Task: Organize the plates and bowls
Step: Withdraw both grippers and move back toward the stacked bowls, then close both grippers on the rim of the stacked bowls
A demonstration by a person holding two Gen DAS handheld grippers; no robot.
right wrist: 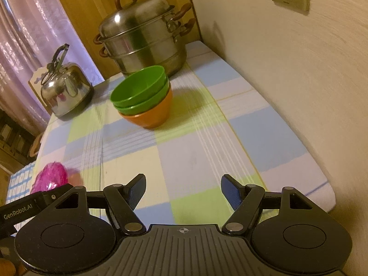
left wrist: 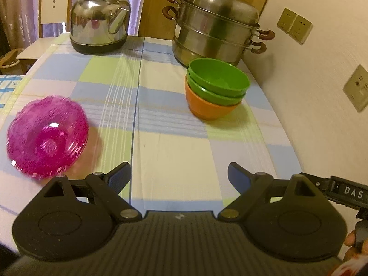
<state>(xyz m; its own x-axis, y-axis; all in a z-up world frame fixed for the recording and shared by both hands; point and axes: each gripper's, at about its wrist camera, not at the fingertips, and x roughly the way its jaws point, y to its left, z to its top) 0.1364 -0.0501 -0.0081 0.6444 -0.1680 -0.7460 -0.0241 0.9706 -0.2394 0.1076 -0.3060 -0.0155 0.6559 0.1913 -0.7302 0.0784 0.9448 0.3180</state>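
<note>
A stack of bowls stands on the checked tablecloth: two green bowls [left wrist: 218,80] nested in an orange bowl [left wrist: 210,109]. In the right wrist view the same green bowls [right wrist: 140,87] sit in the orange bowl [right wrist: 153,115], well ahead of the fingers. A translucent pink bowl [left wrist: 47,135] lies upside down at the left, blurred, just left of my left gripper [left wrist: 179,176]. The left gripper is open with nothing between its fingers. My right gripper [right wrist: 183,187] is open too, over bare cloth. The pink bowl [right wrist: 51,178] shows at the lower left of the right wrist view, partly hidden.
A steel kettle [left wrist: 100,19] stands at the table's far left and a tiered steel steamer pot [left wrist: 217,25] at the far right, close behind the bowl stack. A wall with sockets [left wrist: 357,87] runs along the right edge. A chair [left wrist: 49,16] stands beyond the table.
</note>
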